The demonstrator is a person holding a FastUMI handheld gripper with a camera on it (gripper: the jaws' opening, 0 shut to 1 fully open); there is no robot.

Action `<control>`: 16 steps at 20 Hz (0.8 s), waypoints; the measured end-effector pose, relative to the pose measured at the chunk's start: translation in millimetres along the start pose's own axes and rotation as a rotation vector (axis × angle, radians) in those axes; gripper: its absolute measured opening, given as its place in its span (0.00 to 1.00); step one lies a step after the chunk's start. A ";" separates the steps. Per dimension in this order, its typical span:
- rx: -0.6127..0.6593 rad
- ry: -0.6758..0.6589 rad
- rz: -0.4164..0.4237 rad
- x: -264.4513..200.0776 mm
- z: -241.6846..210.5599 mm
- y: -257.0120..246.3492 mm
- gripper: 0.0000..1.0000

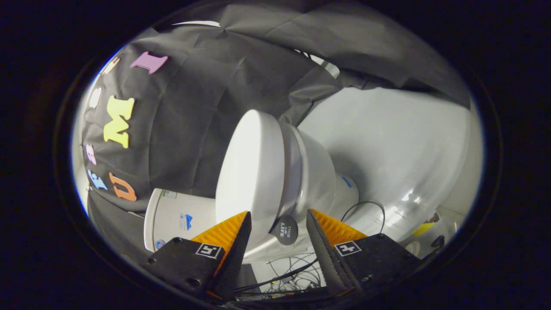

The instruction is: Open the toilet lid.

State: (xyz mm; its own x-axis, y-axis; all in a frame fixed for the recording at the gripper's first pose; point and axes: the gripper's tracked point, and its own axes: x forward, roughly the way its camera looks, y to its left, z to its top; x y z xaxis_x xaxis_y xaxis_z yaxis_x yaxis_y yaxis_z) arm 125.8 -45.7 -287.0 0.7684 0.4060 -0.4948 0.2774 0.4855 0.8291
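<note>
Your gripper [277,219] is open, holding nothing; the toilet lid's [249,172] near edge lies just ahead between its fingers.

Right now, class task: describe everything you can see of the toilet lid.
The toilet lid is a smooth, glossy white oval, plastic by the look, closed flat on the seat and bowl. The view is rolled, so it appears tipped sideways. A round dark tab sticks out at its front edge, between the open gripper fingers, which do not touch it.

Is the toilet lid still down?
Down: the lid lies flat against the seat and bowl. The open claw straddles its front edge without touching it.
</note>
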 end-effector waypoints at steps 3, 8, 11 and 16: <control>0.014 0.042 -0.015 6.7 -9.1 -5.7 0.76; 0.019 0.091 -0.027 15.3 -17.7 -7.5 0.65; 0.005 0.098 -0.035 19.8 -18.9 -9.4 0.51; 0.057 0.104 -0.003 19.3 -16.4 -6.8 0.26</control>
State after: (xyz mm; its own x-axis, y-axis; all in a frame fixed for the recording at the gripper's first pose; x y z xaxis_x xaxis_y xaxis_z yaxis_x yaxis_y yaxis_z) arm 129.3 -28.5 -306.5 0.7041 0.4847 -0.5190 0.3140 0.4430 0.8397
